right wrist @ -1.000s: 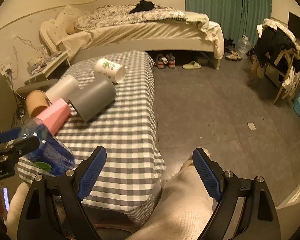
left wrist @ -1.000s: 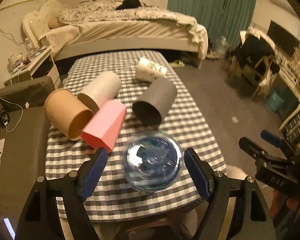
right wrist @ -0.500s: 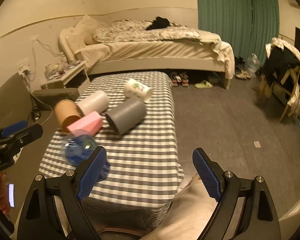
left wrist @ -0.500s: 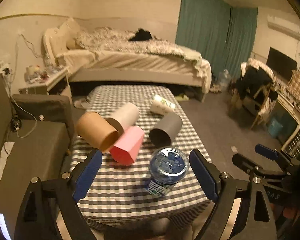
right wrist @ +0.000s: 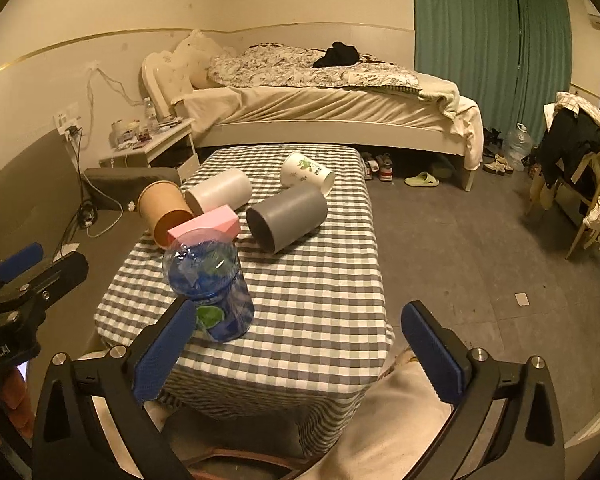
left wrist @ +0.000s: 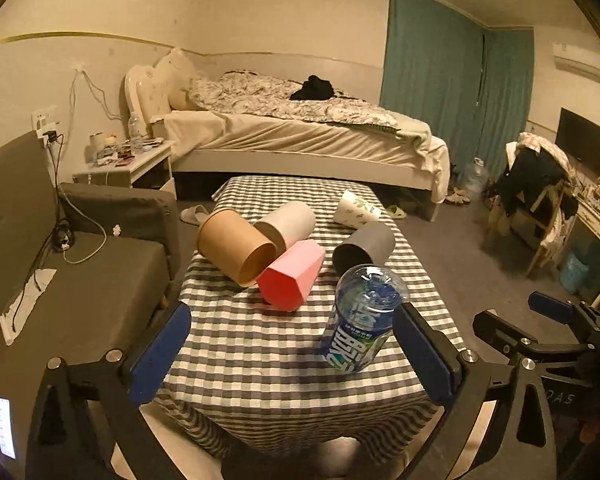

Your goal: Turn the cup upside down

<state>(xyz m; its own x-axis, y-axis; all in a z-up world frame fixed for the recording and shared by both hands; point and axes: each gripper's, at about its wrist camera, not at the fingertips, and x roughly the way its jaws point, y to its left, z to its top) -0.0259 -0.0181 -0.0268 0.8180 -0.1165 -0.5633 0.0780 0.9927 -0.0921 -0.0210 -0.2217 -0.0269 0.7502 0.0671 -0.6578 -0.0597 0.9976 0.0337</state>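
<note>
Left gripper (left wrist: 292, 354): jaws spread wide, gripping nothing; it has pulled back and up from the table over the last second, so the blue cup now sits ahead of its right finger rather than between the two.
Right gripper (right wrist: 300, 344): jaws wide apart, empty, hanging off the near right corner of the table; it has risen a little too.
What changed: a second ago the blue cup (left wrist: 360, 320) filled the gap between the left fingers; now it stands free on the cloth, released.
Blue cup: clear blue plastic with a printed label, at the near edge of the table, flat closed end facing up and a touch tilted. It reads as mouth-down.
Meaning for the task: the flip looks done for this cup, in my judgement, with the retreat under way.
Other cups: lying on their sides farther back are a brown paper cup (left wrist: 236, 246), a pink faceted cup (left wrist: 290, 280), a white cup (left wrist: 288, 224), a grey cup (left wrist: 364, 246) and a white printed cup (left wrist: 356, 210). Any of them could be next.
Surface: table with a grey-and-white checked cloth (left wrist: 260, 360), draped over the edges.
Room: bed (left wrist: 300, 132) along the far wall, nightstand (left wrist: 128, 160) far left, teal curtains (left wrist: 452, 92) far right, dark sofa (left wrist: 80, 280) on the left.
</note>
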